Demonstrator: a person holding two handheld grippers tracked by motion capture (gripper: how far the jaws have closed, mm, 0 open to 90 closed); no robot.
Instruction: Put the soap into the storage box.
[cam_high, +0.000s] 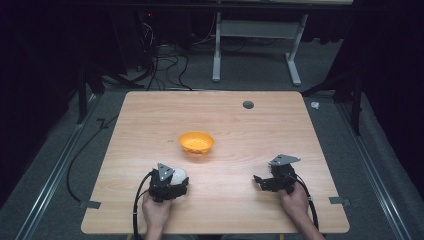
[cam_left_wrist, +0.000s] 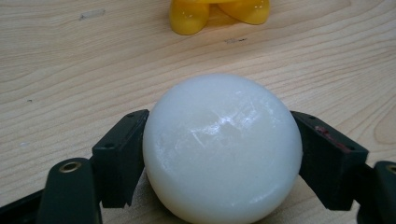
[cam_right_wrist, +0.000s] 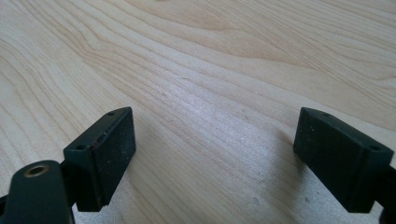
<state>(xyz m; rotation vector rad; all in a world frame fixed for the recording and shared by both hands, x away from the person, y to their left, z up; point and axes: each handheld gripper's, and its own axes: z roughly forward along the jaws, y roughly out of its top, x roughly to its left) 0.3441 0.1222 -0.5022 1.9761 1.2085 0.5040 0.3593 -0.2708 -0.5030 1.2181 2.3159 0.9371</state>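
Note:
A white ball (cam_left_wrist: 222, 149) sits between the jaws of my left gripper (cam_left_wrist: 222, 158), which press against both of its sides just above the wood. From above, the same white ball (cam_high: 178, 175) shows at the tip of the left gripper (cam_high: 176, 181), near the table's front left. A yellow bowl (cam_high: 196, 142) stands at the table's middle, beyond the ball; its base, the yellow bowl (cam_left_wrist: 219, 13), is at the top of the left gripper view. My right gripper (cam_high: 258, 181) rests at the front right, jaws wide apart over bare wood (cam_right_wrist: 215, 158).
The wooden table (cam_high: 280, 130) has a small dark round hole (cam_high: 248, 104) near its far edge. Tape patches (cam_high: 90, 204) mark the front corners. Cables and a white desk frame (cam_high: 255, 35) lie on the floor beyond.

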